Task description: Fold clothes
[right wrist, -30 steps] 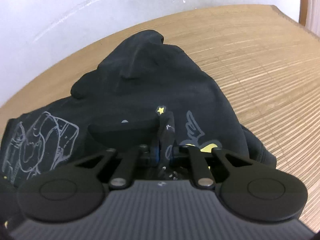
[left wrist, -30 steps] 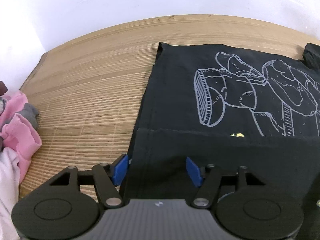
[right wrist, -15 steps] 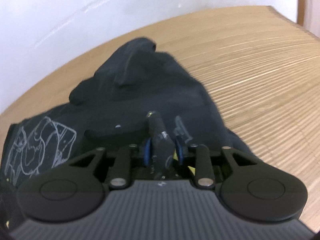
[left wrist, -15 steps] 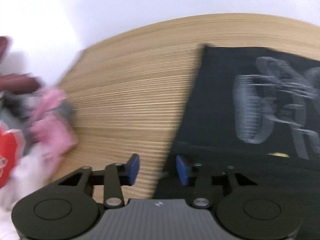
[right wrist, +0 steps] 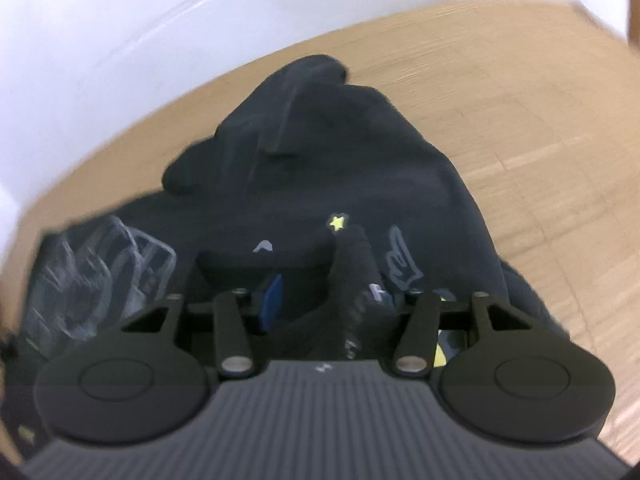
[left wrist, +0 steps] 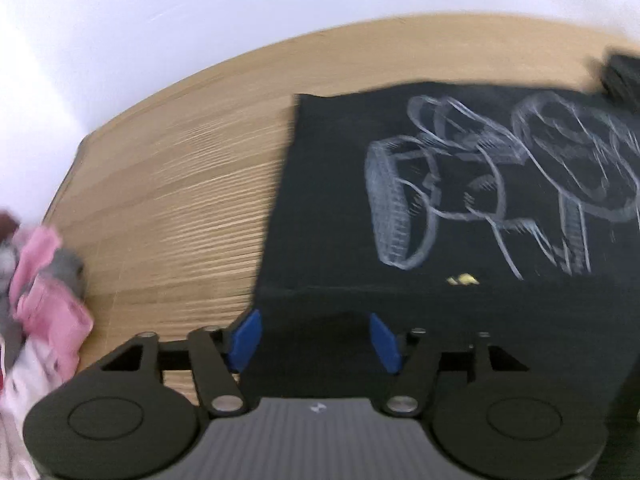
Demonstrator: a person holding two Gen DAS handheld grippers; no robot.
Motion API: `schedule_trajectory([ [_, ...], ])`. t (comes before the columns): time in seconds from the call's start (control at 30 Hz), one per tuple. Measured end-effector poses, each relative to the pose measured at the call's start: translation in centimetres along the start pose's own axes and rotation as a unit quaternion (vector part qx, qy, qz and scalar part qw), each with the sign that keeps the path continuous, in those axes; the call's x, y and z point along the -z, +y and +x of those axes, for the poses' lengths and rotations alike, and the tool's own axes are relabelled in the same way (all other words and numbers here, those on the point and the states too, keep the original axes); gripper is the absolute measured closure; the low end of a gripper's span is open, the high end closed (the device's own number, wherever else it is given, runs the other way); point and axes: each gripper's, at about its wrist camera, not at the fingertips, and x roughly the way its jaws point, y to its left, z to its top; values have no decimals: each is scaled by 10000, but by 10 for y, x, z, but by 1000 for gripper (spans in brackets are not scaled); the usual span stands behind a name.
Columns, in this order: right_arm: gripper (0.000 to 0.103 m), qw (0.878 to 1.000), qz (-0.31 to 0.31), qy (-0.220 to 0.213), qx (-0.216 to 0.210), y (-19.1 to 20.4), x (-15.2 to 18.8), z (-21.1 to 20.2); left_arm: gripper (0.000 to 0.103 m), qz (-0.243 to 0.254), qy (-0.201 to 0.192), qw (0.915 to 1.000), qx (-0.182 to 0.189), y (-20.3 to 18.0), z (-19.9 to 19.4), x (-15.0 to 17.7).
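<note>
Black graphic tee (left wrist: 344,200) half-folded on the bench (left wrist: 168,200)

Left gripper (left wrist: 314,336) opening over the hem; right gripper (right wrist: 332,300) opening, fabric ridge between. Pink clothes (left wrist: 44,280) only left-view.

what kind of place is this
Probably a room at home or a laundry-folding setup: a black printed shirt lies on a slatted bamboo table against a plain white wall, with a heap of pink and white clothes waiting beside it.
</note>
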Motion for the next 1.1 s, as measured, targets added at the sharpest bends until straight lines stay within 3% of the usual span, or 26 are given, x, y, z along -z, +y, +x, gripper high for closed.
schedule_trajectory([
  [0.1, 53, 9981, -515, -36, 331, 17, 3, 5, 32, 76, -69, 9999, -98, -6, 0, -1],
  [0.23, 53, 9956, -468, -120, 800, 26, 2, -6, 32, 94, 12, 9995, -308, -1, -4, 3],
  [0.3, 53, 9929, -235, -519, 1047, 26, 7, -37, 32, 132, 60, 9987, -488, 4, -12, 12],
  [0.43, 44, 9835, 341, -1005, 1468, 7, 44, -111, 32, -152, 9, 9991, -402, 22, -42, 52],
  [0.6, 44, 9630, 1623, -917, 1944, -39, 130, -190, 32, -549, 61, 9985, -3, 36, -70, 108],
  [0.73, 41, 9404, 2796, -898, 1714, -59, 193, -223, 31, -500, 43, 9984, 253, 31, -76, 129],
  [0.83, 41, 9257, 3387, -1058, 1313, -63, 218, -223, 31, -478, -33, 9985, 248, 26, -84, 134],
  [0.97, 42, 9122, 3800, -1239, 901, -64, 220, -202, 31, -621, 81, 9972, 400, 24, -87, 134],
  [1.1, 44, 9033, 3969, -1440, 755, -72, 205, -181, 31, -433, 168, 9988, 174, 6, -87, 129],
])
